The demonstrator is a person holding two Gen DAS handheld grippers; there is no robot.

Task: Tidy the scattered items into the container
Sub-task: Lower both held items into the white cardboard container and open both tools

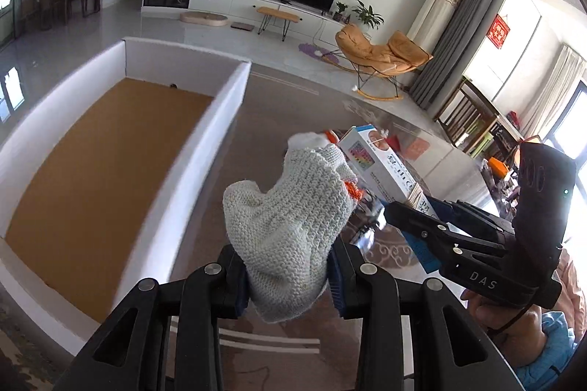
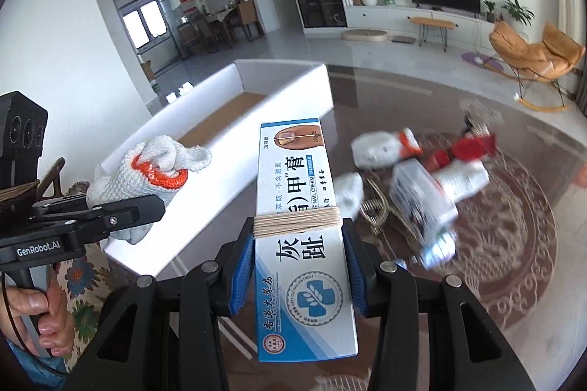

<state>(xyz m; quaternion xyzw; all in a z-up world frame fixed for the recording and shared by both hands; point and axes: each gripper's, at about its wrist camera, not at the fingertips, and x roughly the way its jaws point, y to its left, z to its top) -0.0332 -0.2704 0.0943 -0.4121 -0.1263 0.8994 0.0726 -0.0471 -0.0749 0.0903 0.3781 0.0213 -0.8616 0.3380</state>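
The left gripper [image 1: 290,284] has its fingers clamped on a knitted glove [image 1: 290,218], lower centre; the right gripper [image 2: 299,271] pinches a nail-cream box [image 2: 304,244]. The white container [image 1: 227,105] sits upper left, and more scattered items [image 2: 422,178] blur at right on the glass bench [image 2: 513,141].

Bright daylight pours in from the windows [image 1: 521,35], which are blown out white. The glossy surface [image 2: 403,90] carries glare. Scattered items [image 2: 422,178] are smeared by motion blur. Fisheye bending curves the walls, and the corners go black.
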